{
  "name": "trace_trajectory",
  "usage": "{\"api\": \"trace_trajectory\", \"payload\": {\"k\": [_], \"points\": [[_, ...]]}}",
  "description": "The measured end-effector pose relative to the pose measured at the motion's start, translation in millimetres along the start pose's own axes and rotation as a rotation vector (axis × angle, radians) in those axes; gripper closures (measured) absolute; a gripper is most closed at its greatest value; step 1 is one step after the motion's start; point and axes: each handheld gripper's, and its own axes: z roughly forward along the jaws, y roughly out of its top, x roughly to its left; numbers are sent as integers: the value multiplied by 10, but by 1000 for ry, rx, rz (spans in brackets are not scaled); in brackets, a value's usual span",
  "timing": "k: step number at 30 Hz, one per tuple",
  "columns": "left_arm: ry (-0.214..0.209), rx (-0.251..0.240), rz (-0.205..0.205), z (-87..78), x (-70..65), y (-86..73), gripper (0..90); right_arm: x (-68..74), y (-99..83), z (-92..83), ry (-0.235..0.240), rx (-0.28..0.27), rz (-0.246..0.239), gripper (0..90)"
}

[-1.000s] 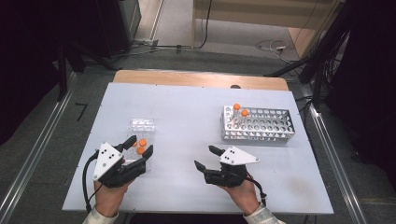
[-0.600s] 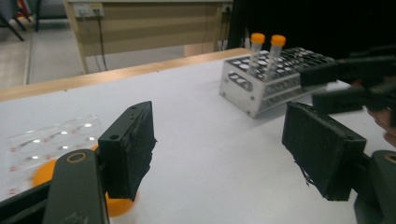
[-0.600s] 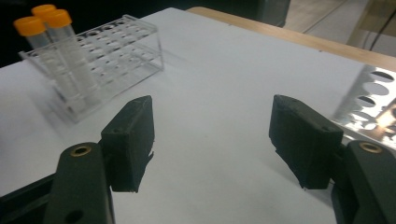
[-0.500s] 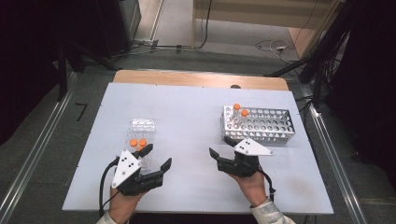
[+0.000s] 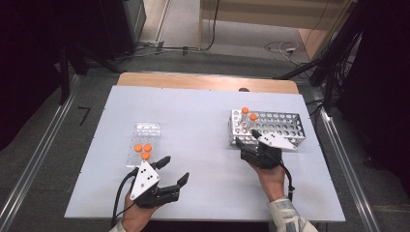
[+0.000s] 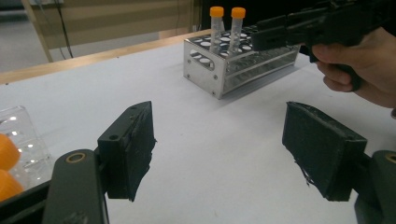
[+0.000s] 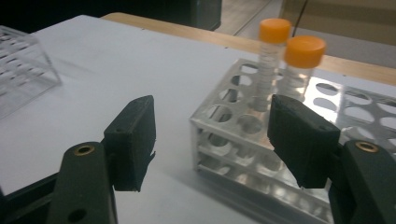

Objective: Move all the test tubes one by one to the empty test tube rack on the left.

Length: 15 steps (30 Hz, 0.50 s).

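Right tongs [image 5: 247, 137] nearer metal rack [image 5: 285, 126], open

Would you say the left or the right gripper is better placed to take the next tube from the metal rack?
Right: the right gripper stands open beside the metal rack, close to its orange-capped tubes.

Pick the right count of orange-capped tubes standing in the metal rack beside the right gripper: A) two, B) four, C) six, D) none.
A: two orange-capped tubes stand side by side at one corner of the metal rack, and its other holes look empty; the right gripper sits at the rack's near edge.
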Motion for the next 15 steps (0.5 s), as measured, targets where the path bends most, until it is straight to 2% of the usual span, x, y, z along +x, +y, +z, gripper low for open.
{"api": "trace_trajectory", "payload": {"k": [3,8,15], "points": [[-5,2,1,6,-10,-7,252,-90,9,44,-36,-4,14,341],[-10,3,-2,13,-5,-9,252,-211,13,140,-82,-18,44,446],[-15,6,-1,24,-11,-20,253,-302,11,290,-116,-2,57,555]]}}
